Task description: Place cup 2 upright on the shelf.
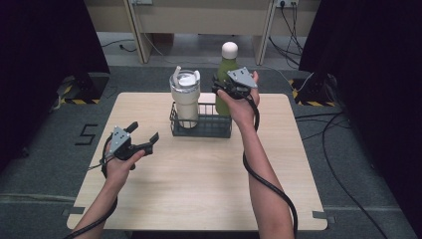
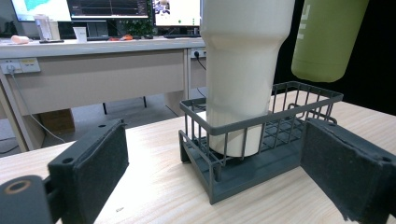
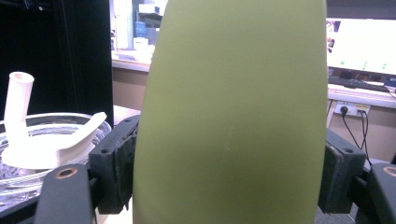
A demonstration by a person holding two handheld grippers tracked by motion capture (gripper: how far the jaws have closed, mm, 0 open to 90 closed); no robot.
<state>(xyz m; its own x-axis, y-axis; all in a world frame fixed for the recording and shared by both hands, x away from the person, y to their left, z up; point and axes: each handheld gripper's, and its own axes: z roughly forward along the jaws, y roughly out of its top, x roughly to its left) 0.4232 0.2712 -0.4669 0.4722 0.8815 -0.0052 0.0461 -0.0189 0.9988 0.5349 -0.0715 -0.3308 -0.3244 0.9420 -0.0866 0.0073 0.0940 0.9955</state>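
My right gripper (image 1: 222, 89) is shut on a green bottle (image 1: 226, 69) with a white cap, and the pads (image 3: 119, 163) press on both sides of its body (image 3: 233, 116). The bottle (image 2: 327, 37) hangs upright, its base just above the right end of a dark wire basket (image 1: 201, 130). A white tumbler (image 1: 185, 97) with a clear lid and straw (image 3: 46, 144) stands in the basket's left end (image 2: 261, 119). My left gripper (image 1: 144, 132) is open and empty, low over the table's left side, with its jaws toward the basket and tumbler (image 2: 243, 70).
The basket sits at the back middle of a light wooden table (image 1: 199, 184). Desks with monitors (image 2: 107, 9) stand behind. A thick cable (image 1: 268, 184) trails along the right forearm. Dark curtains flank both sides.
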